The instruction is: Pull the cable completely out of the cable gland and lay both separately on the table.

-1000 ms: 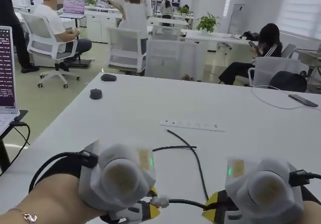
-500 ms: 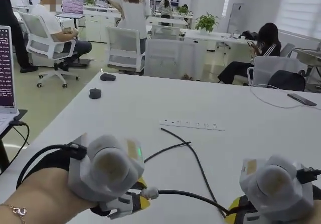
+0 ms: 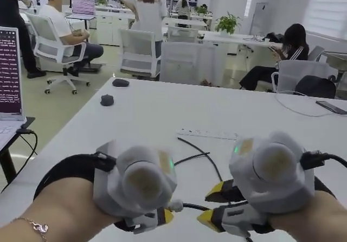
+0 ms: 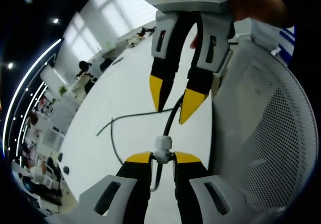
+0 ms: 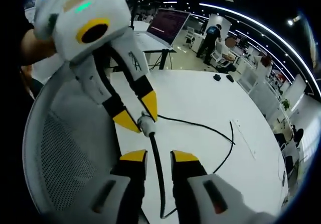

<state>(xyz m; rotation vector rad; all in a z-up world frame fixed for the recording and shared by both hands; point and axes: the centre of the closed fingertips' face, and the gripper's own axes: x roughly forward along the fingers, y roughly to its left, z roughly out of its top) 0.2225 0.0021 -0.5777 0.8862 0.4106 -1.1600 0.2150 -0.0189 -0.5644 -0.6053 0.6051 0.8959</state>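
We judge the task as only begun. The cable gland (image 4: 162, 146) is clamped in the left tongs (image 4: 162, 158), held up at the near side of the bench (image 3: 162, 112). The black cable (image 5: 159, 184) runs through the gland, so nothing is separated and nothing is laid down yet. The right tongs (image 5: 158, 156) stand apart, with the cable passing loose between them just beside the gland; they have to close and pull. The rest of the cable lies curved on the white bench, near a white strip (image 3: 209, 134). Around us is an open office with a laptop (image 3: 10, 74), a white chair (image 3: 135, 49) and a seated person (image 3: 282, 52).
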